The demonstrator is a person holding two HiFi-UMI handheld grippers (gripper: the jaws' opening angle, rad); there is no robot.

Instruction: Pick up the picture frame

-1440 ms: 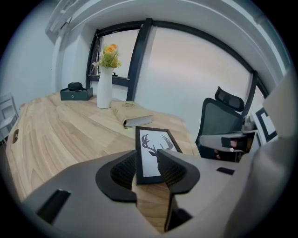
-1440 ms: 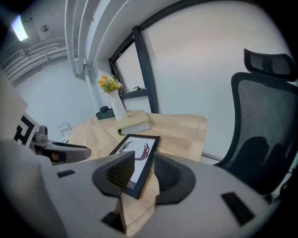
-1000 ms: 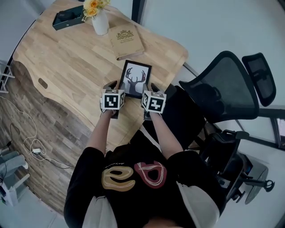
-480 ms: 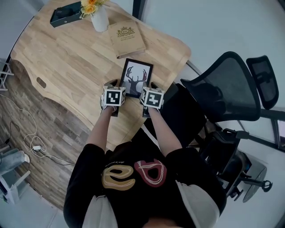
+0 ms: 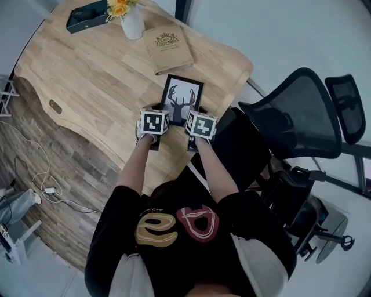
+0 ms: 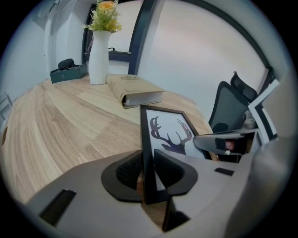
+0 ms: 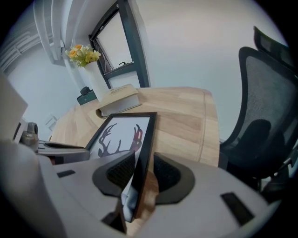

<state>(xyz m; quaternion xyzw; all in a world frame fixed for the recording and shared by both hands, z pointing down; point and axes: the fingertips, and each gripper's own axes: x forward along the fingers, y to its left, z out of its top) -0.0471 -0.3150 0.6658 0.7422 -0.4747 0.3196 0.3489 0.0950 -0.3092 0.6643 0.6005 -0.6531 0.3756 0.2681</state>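
Near the table's edge closest to the person, the head view shows the picture frame point(image 5: 182, 100) lying deer-print up on the wooden table point(image 5: 87, 75). The left gripper point(image 5: 155, 109) is at its left side and the right gripper point(image 5: 199, 111) at its right. A tan book point(image 5: 168, 49), a white vase point(image 5: 132, 24) of flowers and a dark case point(image 5: 86, 16) sit farther along the table, well apart from the frame. A black office chair point(image 5: 290, 116) stands off to the right.

In the left gripper view, the jaws are closing on the frame's left bar, with the pads right against it on both sides.

In the right gripper view, the jaws are wide and closing. The frame's right bar is between them, and a gap still shows on the outer side.
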